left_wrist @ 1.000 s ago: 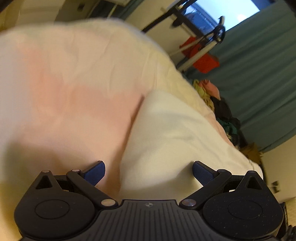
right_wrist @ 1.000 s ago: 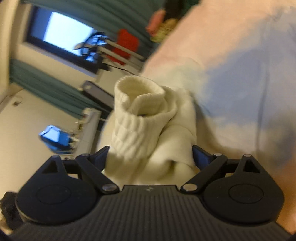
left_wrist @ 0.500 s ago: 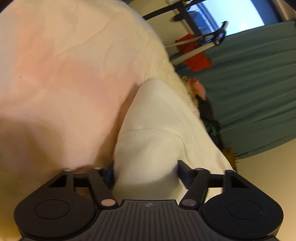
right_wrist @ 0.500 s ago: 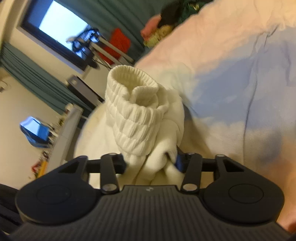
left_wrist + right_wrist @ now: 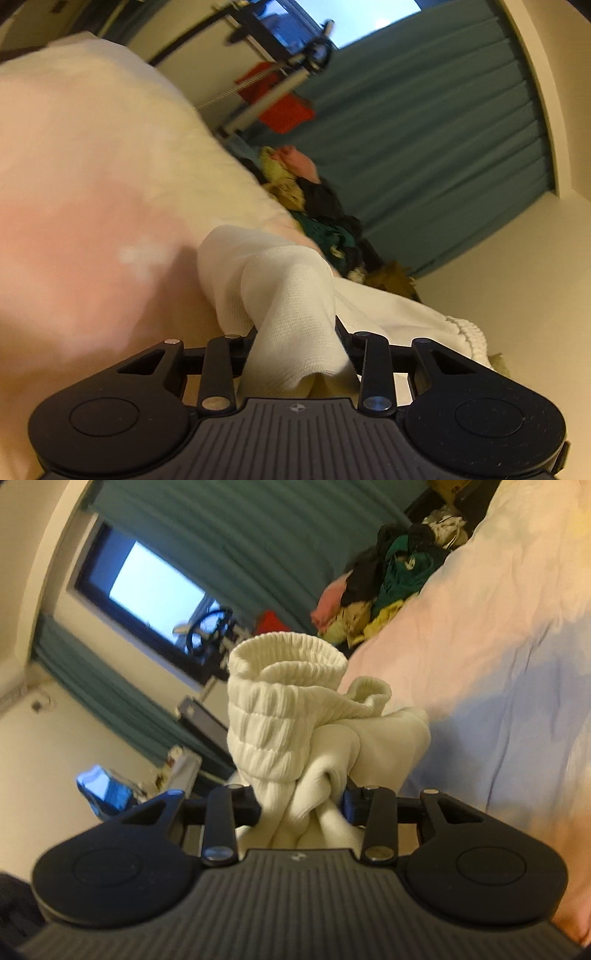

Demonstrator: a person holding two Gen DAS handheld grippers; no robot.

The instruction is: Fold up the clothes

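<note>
Looking along the left gripper [image 5: 297, 334], the jaws are drawn in tight on a bunched fold of the cream garment [image 5: 291, 295], which rises between them and trails off to the right, where a stitched hem [image 5: 467, 330] lies at the edge of the bed [image 5: 92, 166]. The cloth looks gathered rather than laid flat, so I judge the fold has hardly begun: the piece is only gripped and lifted, and spreading, creasing and stacking all remain. A heap of other clothes [image 5: 314, 206] sits at the bed's far edge by the curtain [image 5: 424, 129], apparently still unfolded. Much of the bedding is smeared by blur, the fingertips are buried in fabric, and the gripper body cuts off whatever lies below.

From the right gripper [image 5: 301, 805], the jaws are likewise closed on the garment, here at a thick twist of cloth just below its ribbed cuff [image 5: 280, 709], which stands up in front of the lens. It hangs above the bed's edge, with the bed to its right. A blue finger pad [image 5: 349, 805] shows at the right of the clamp; the left one is hidden by cloth. The clothes heap reappears at the top, beside the bed. I cannot tell whether the ribbed part is a sleeve cuff or a collar, nor what kind of garment this is, nor how much hangs below. The window [image 5: 155, 590] and clutter at left are too blurred to read.
</note>
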